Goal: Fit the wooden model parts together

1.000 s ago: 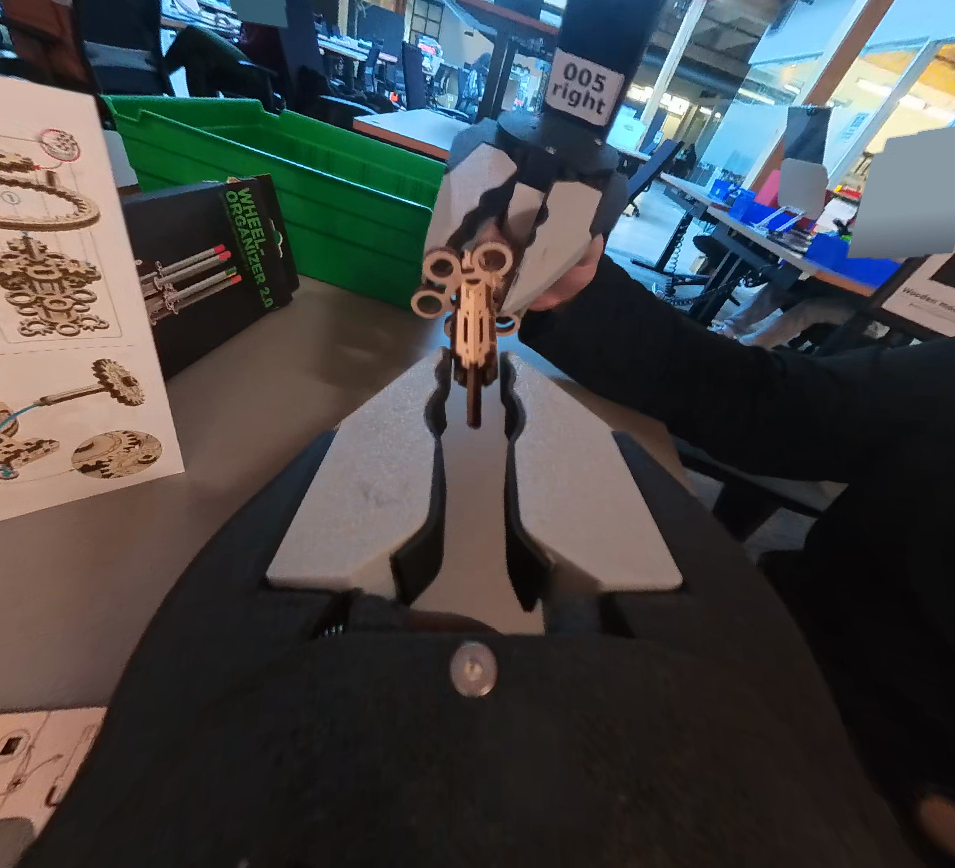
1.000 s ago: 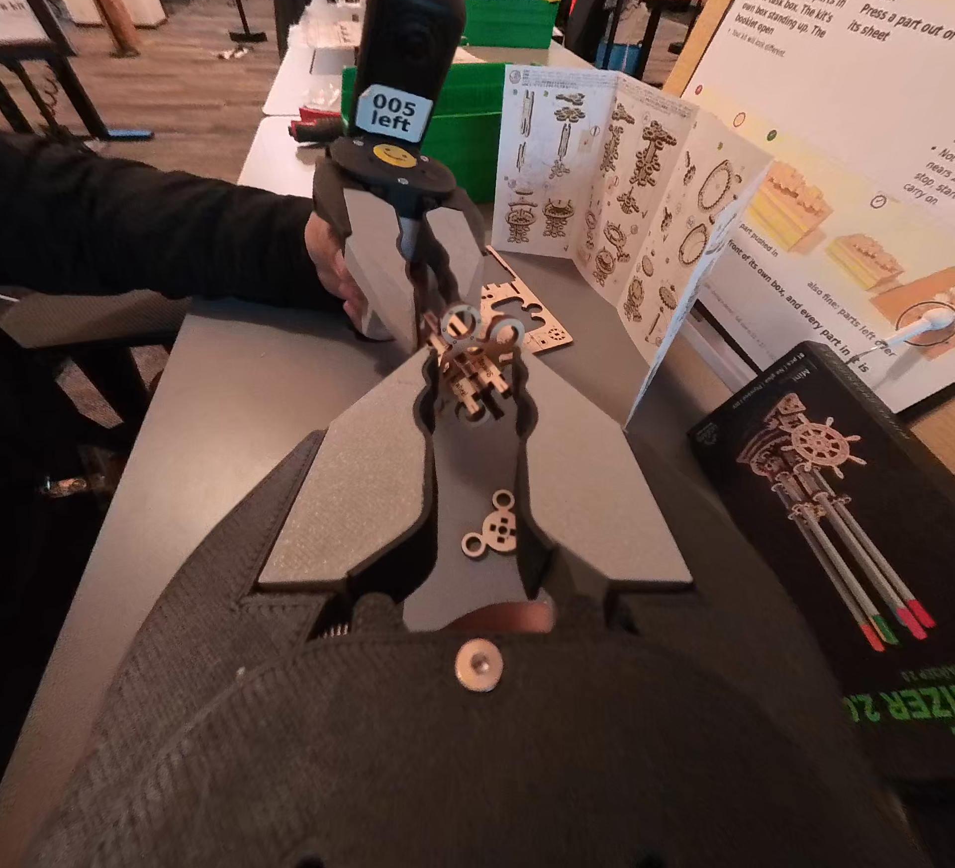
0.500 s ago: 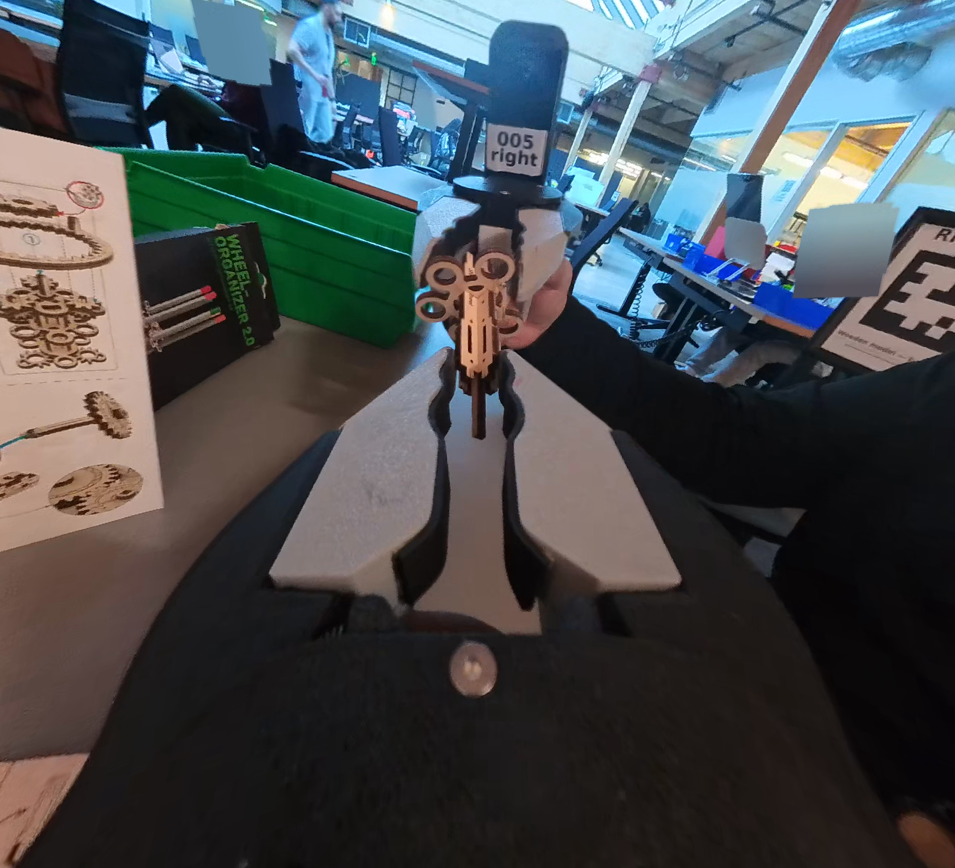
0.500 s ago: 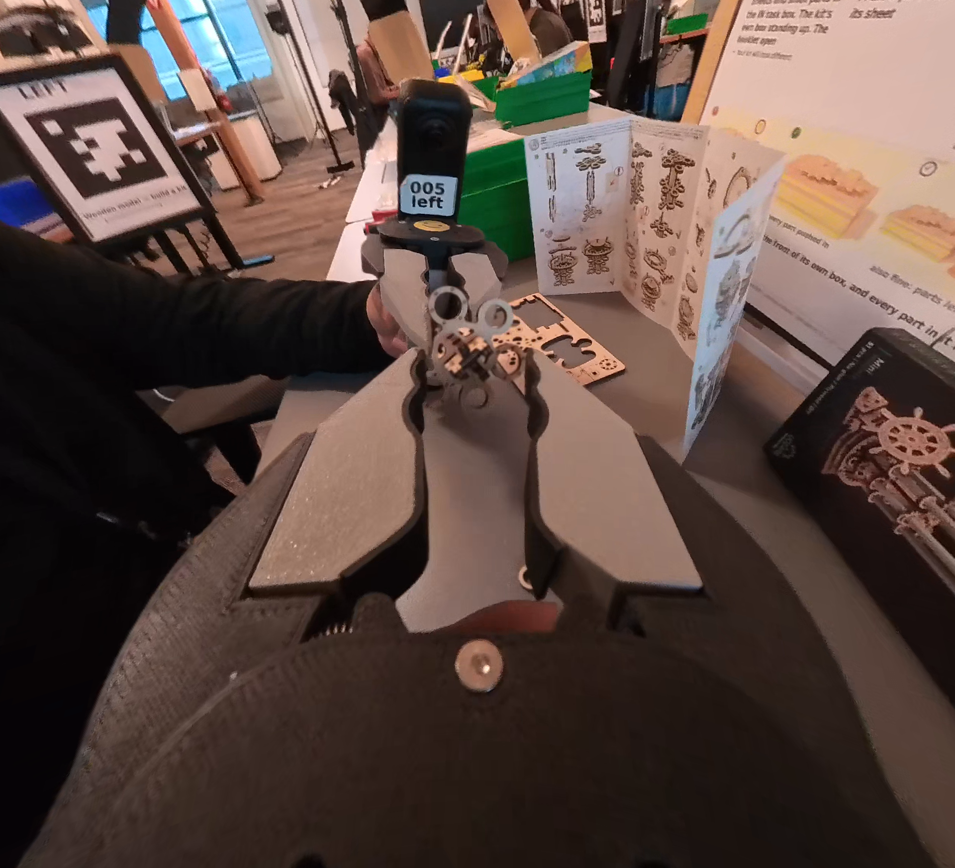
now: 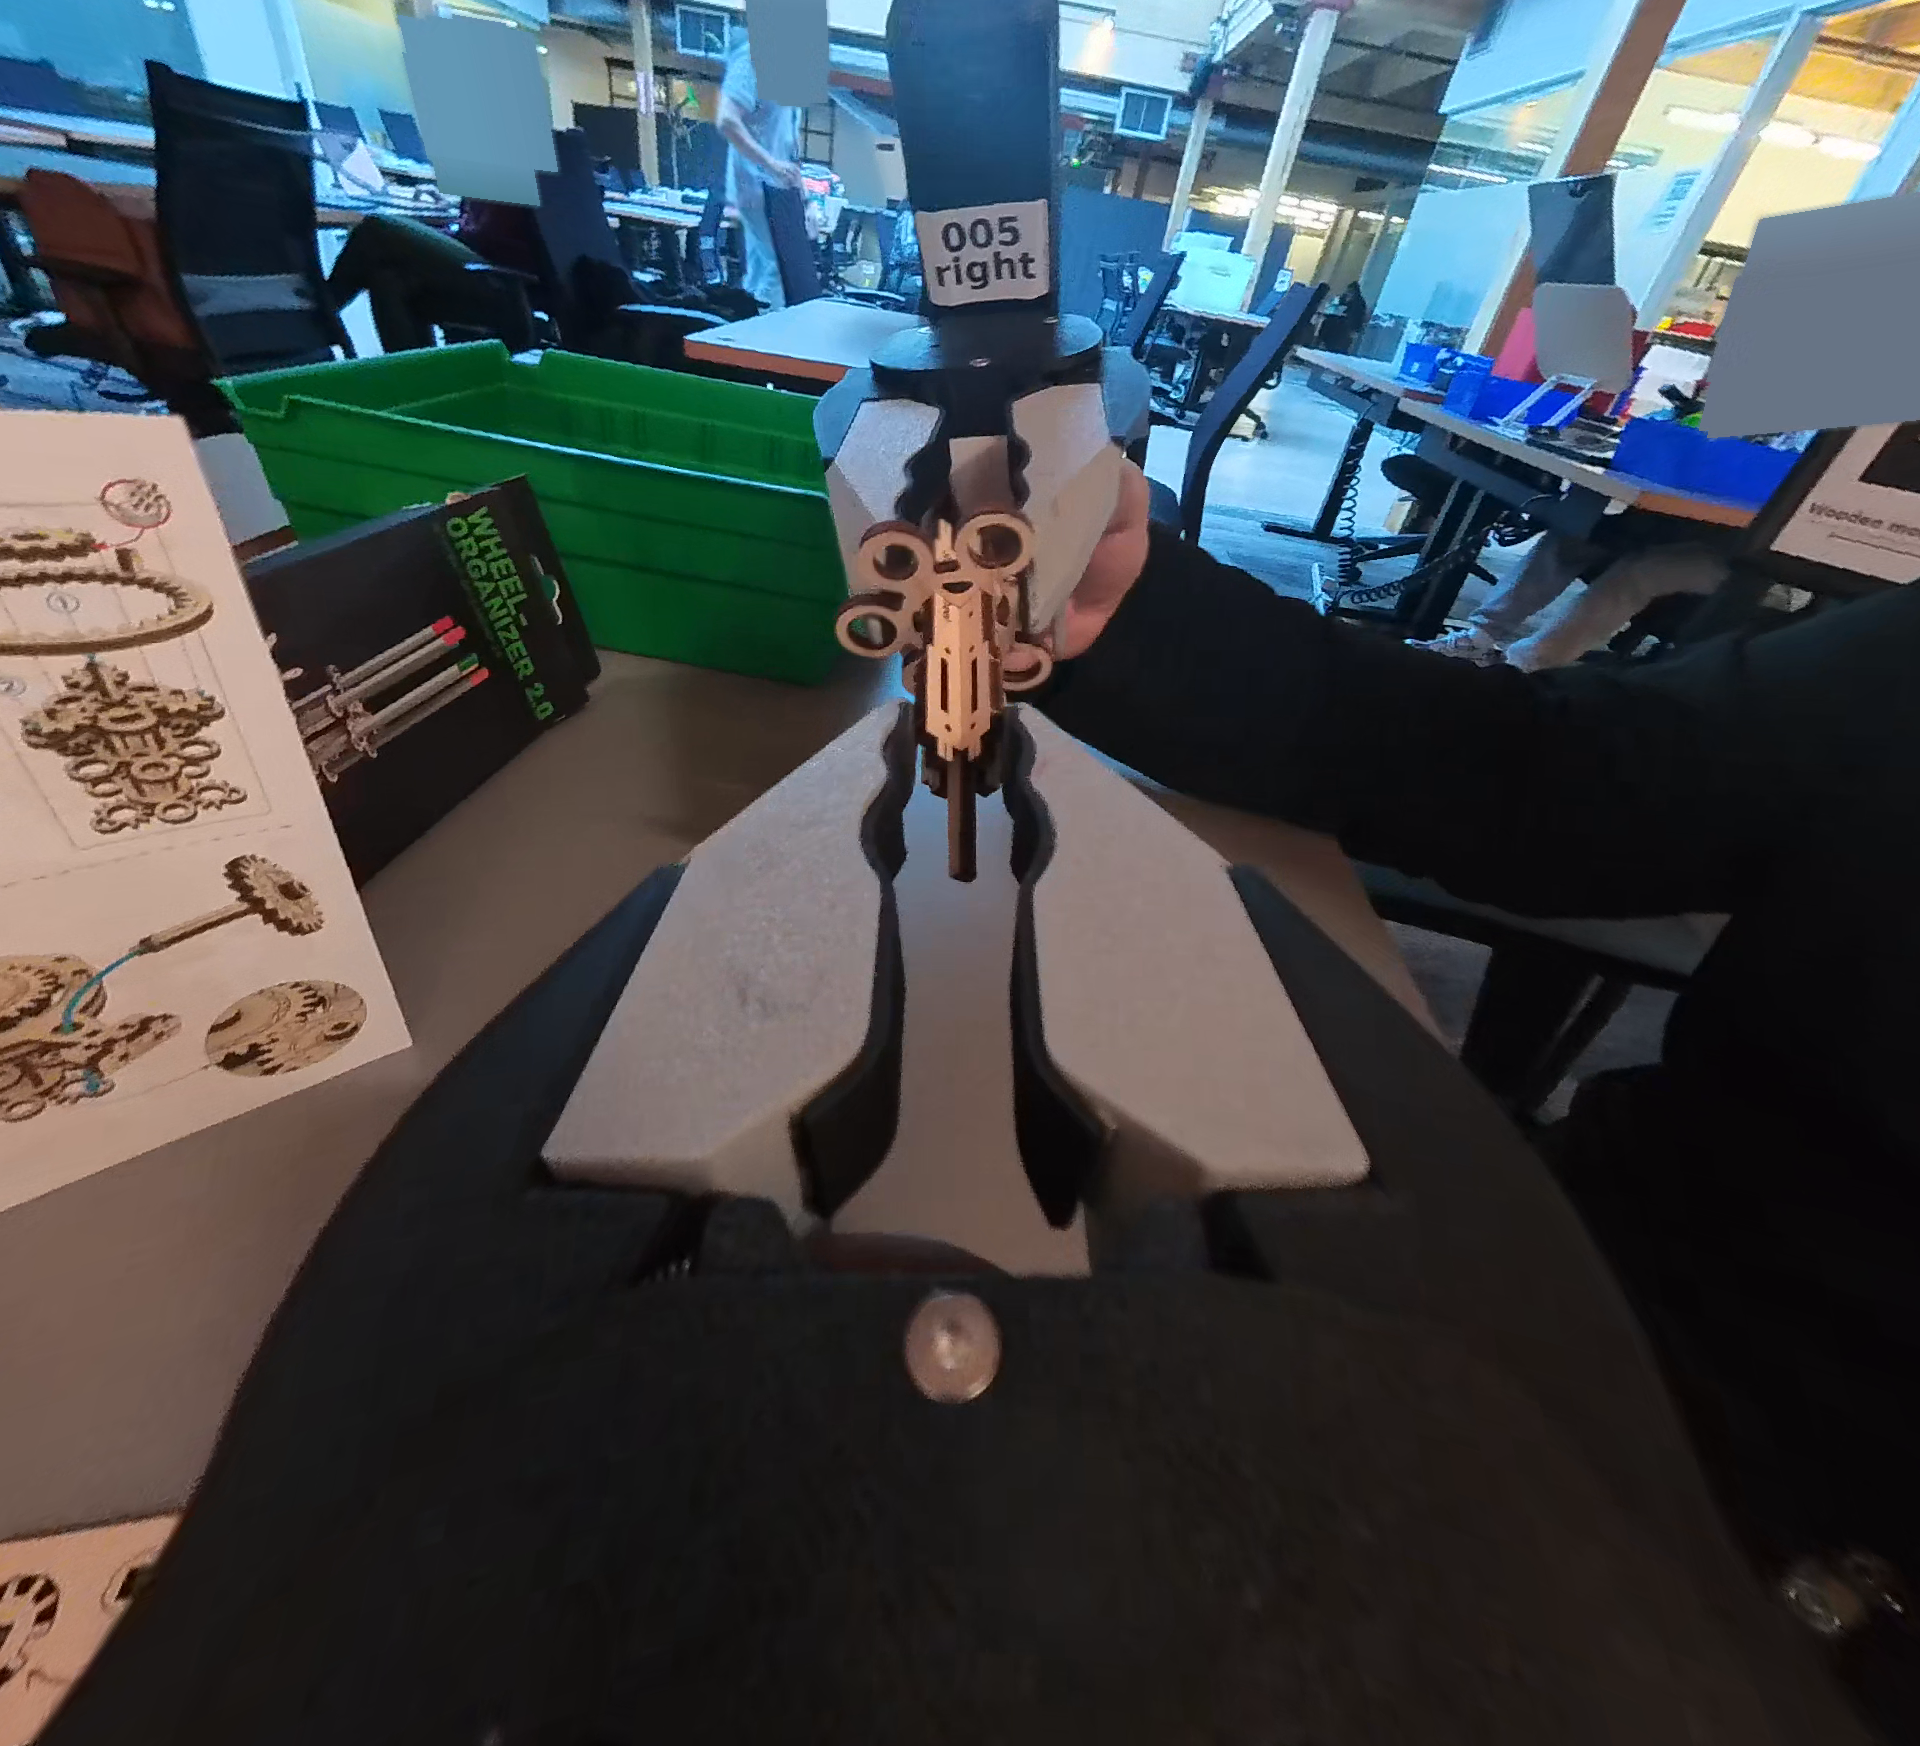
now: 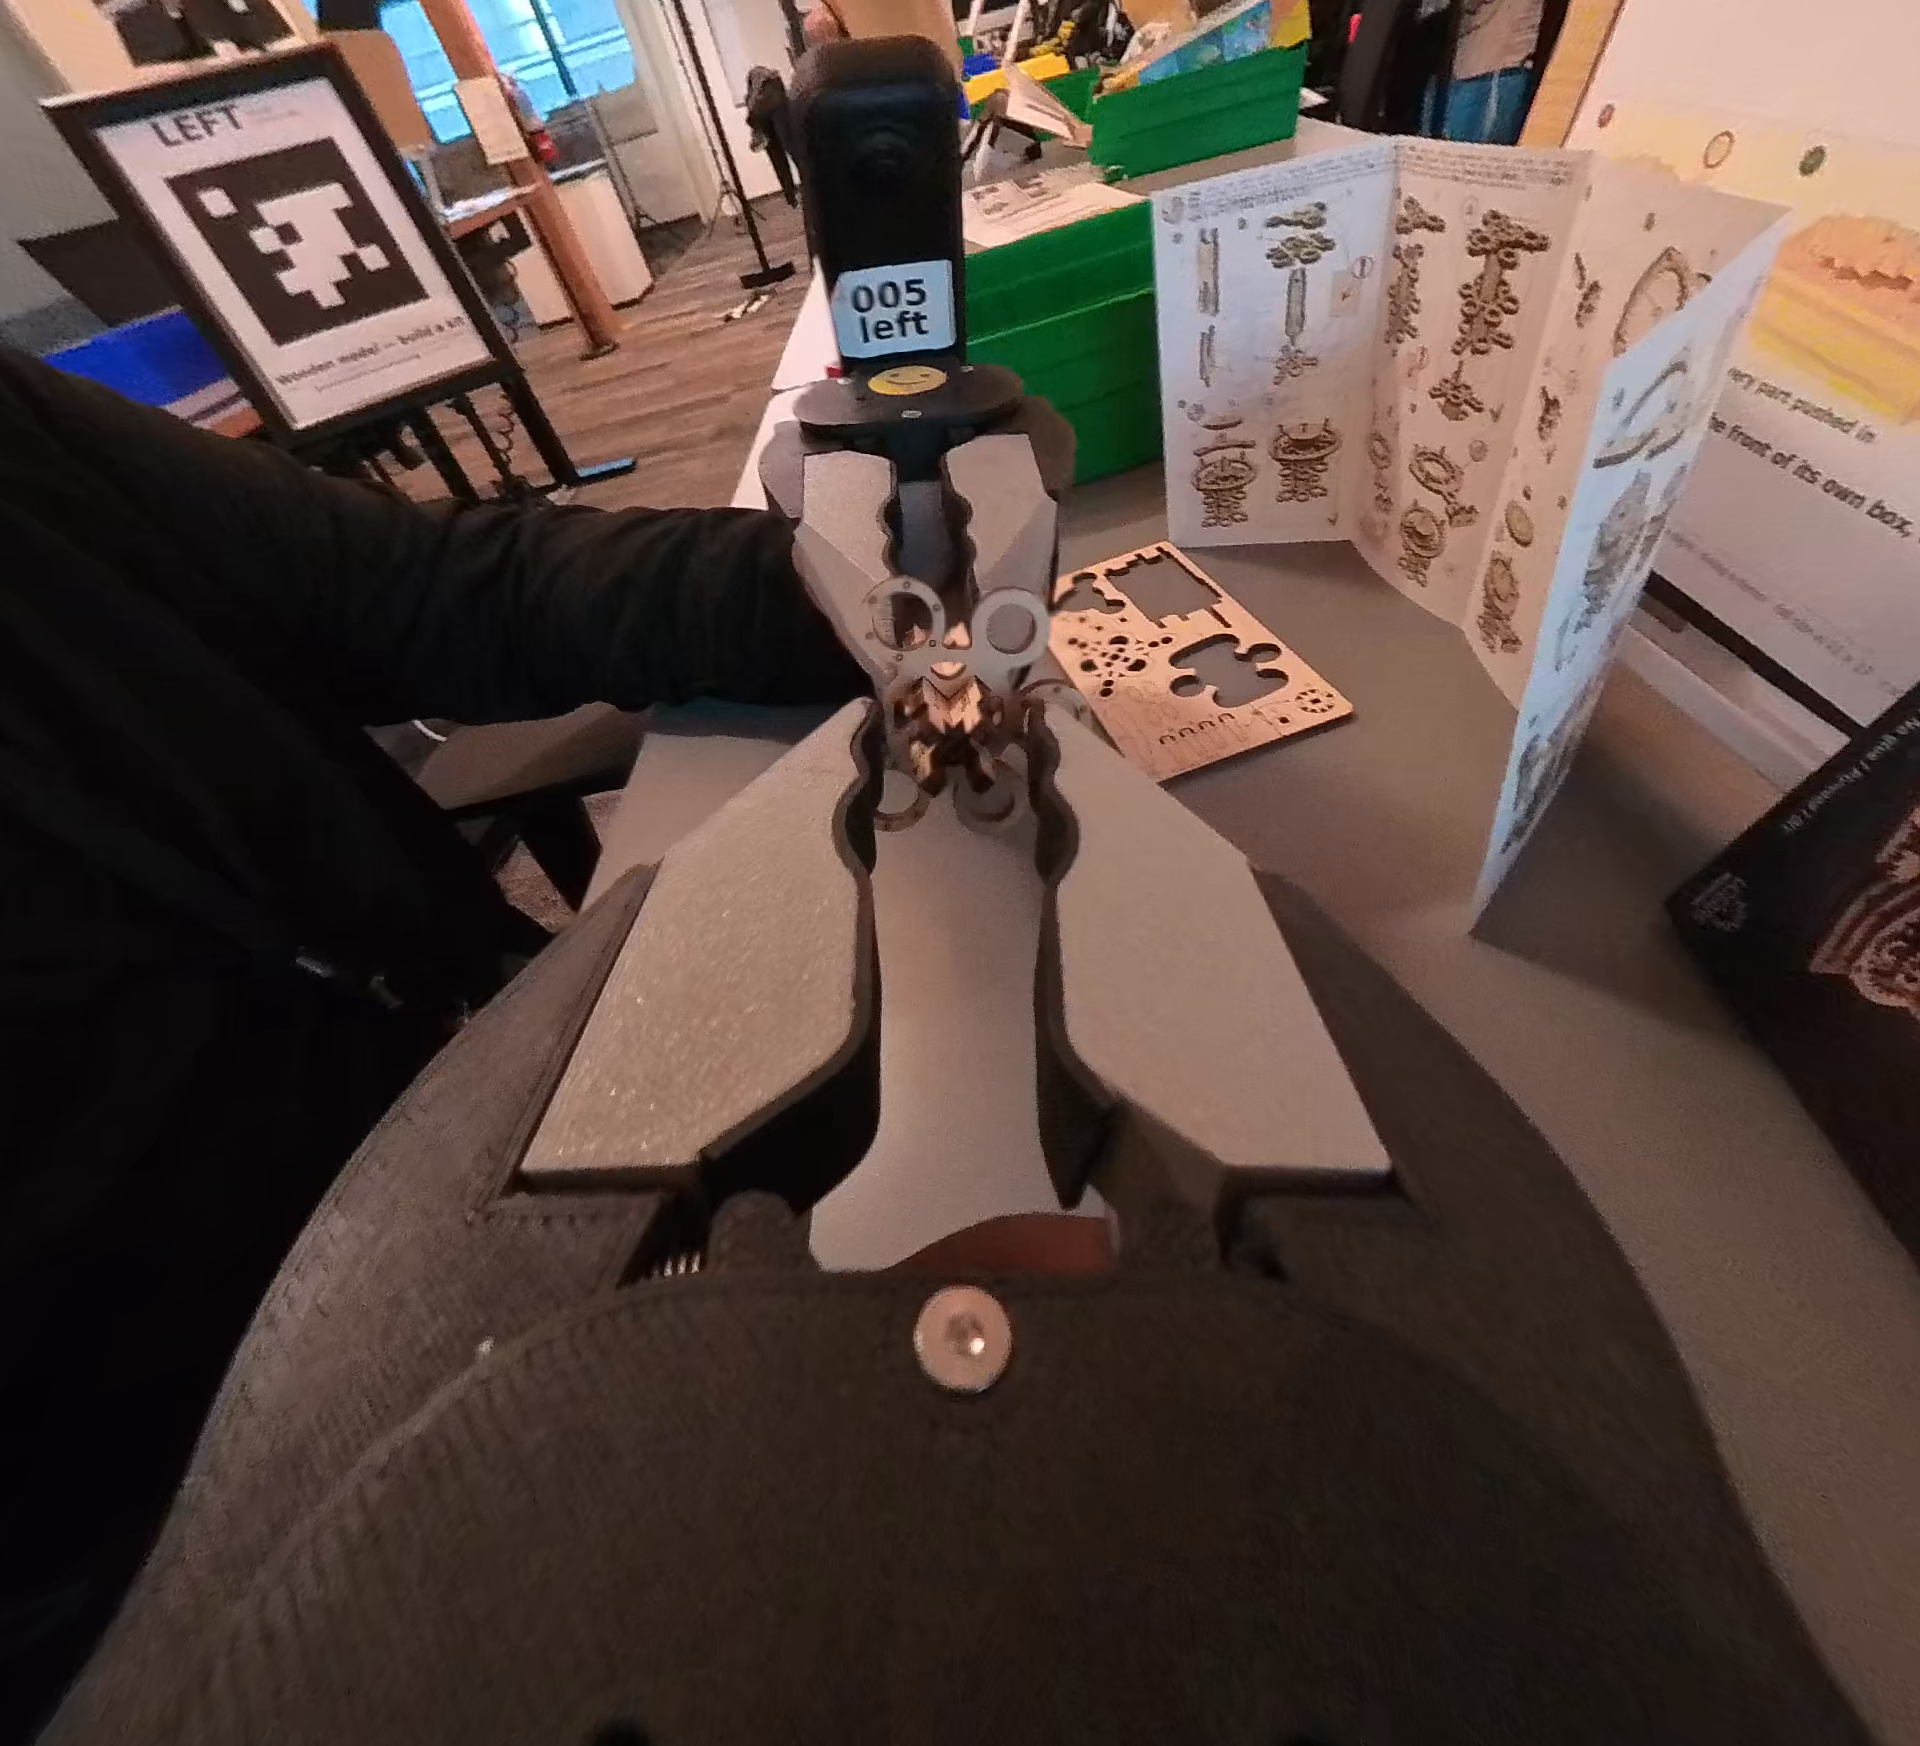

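Held above the bench between two facing grippers, the wooden model [image 5: 961, 657] is clenched at its stem by the left gripper [image 5: 961, 787] and at its ringed end by the right gripper [image 6: 951, 766], so press straight along the stem without twisting.

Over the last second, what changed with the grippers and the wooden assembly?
Both grippers lifted and tilted up off the table, carrying the wooden assembly with them; the table sits lower in both views. The small loose ring piece seen under the right gripper a second ago is out of view. Unchanged: left gripper and right gripper stay closed on the assembly, tip to tip. Punched-out sheet, booklet and black box have not moved.
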Tool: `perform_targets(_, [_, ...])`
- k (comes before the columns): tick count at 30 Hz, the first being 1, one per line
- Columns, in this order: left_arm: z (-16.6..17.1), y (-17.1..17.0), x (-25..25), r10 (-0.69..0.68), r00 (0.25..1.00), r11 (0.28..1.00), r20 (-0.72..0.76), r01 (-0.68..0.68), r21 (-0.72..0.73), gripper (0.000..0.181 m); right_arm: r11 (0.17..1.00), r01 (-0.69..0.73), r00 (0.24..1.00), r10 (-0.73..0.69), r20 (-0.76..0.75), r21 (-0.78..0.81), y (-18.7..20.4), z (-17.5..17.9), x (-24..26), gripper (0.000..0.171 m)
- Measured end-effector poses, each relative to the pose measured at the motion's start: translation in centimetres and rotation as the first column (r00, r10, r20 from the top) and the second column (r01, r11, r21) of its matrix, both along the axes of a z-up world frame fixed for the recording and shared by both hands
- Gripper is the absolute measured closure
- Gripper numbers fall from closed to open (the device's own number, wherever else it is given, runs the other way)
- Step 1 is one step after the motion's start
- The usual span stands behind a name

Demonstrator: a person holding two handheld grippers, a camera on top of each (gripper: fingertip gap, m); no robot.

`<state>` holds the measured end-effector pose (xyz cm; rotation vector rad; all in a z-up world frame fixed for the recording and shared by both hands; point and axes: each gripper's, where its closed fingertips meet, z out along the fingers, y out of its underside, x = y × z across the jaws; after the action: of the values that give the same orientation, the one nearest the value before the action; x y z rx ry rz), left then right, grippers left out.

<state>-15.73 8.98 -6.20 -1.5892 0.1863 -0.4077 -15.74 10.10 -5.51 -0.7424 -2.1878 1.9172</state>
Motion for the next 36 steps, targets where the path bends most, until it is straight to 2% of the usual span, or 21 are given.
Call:
perform_targets(8, [0.5,-0.4,0.6,-0.012,0.998,0.999,-0.061,0.015,0.05,0.169,0.999,-0.04,0.999,0.039,-0.017,-0.022,-0.4,0.6,0.7,0.148])
perform_targets(20, [0.1,0.0,0.7,0.027,0.993,0.999,-0.115,-0.023,0.037,0.169,0.999,-0.035,0.999,0.036,-0.039,0.016,-0.2,0.2,0.9,0.148])
perform_targets(23, [0.3,-0.1,0.8,0.018,0.995,0.999,-0.099,-0.014,0.043,0.169,0.997,-0.052,0.998,0.053,-0.02,0.05,-0.3,-0.6,1.1,0.148])
perform_targets(26, [0.2,-0.1,1.1,0.002,0.995,1.0,-0.1,0.001,0.022,0.168,0.981,-0.086,0.996,0.083,0.029,0.171,-1.3,-3.3,1.2,0.149])
perform_targets(28, [1.1,-0.4,0.1,0.036,0.997,0.998,-0.069,-0.032,0.053,0.168,0.99,-0.035,0.999,0.037,-0.011,0.134,-1.5,-2.5,0.3,0.15])
perform_targets(30, [1.8,-0.7,-0.2,0.022,1.0,0.998,-0.016,-0.021,0.065,0.168,0.998,-0.04,0.999,0.04,0.001,0.056,-1.7,-1.5,0.1,0.15])
perform_targets(35, [0.9,-0.7,-0.2,0.011,1.0,1.0,-0.009,-0.011,-0.009,0.166,0.996,-0.031,1.0,0.031,0.003,0.085,-1.3,-2.0,0.0,0.15])
perform_targets(36, [0.9,-0.8,-0.3,0.009,1.0,1.0,0.004,-0.009,-0.022,0.158,0.997,-0.019,1.0,0.02,-0.003,0.081,-1.0,-1.8,-0.1,0.153])
